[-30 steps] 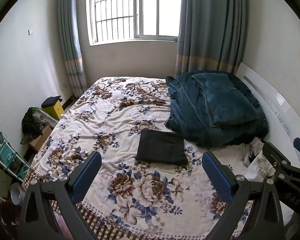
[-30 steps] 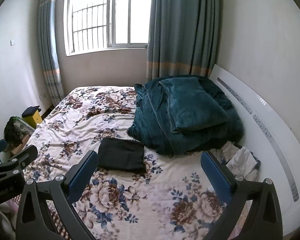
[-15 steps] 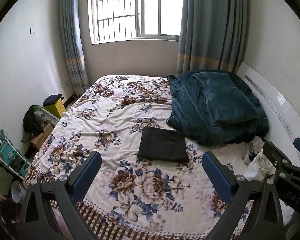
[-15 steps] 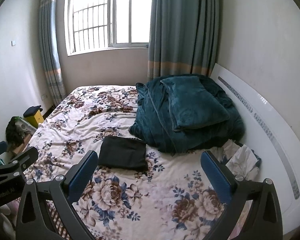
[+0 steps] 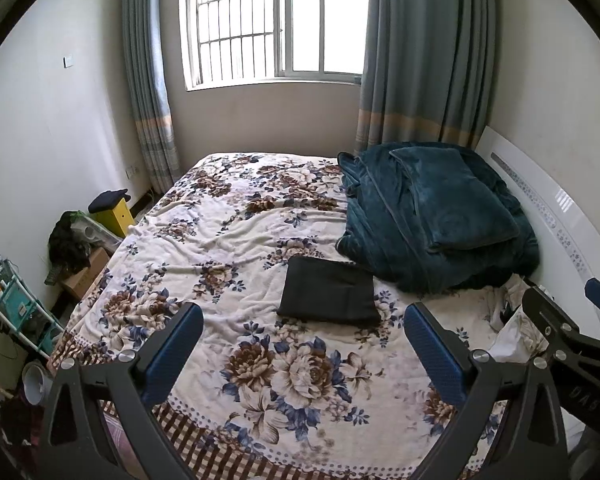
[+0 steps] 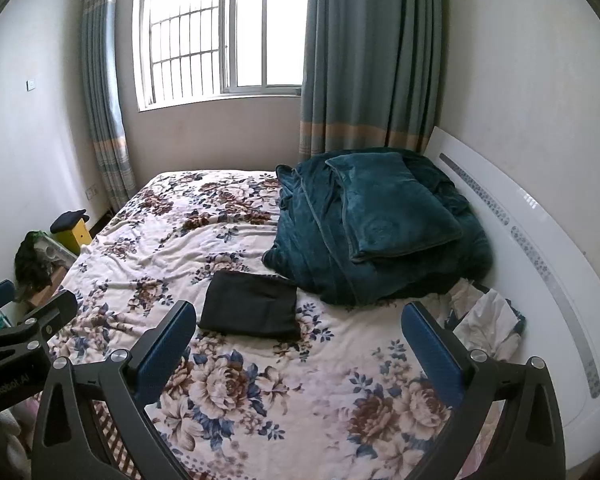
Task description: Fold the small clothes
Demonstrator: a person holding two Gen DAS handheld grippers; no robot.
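Note:
A small black garment lies folded into a flat rectangle on the floral bedspread, near the middle of the bed; it also shows in the right wrist view. My left gripper is open and empty, held above the bed's near edge, well short of the garment. My right gripper is open and empty too, at about the same height and distance. Each gripper shows at the edge of the other's view.
A heap of teal blankets lies at the right by the white headboard. White crumpled cloth lies by the headboard. At the left of the bed stand a yellow stool, boxes and a shelf rack. A window and curtains are behind.
Both grippers have drawn back and risen slightly, so the bed and folded garment look a little farther away. The garment has not moved.

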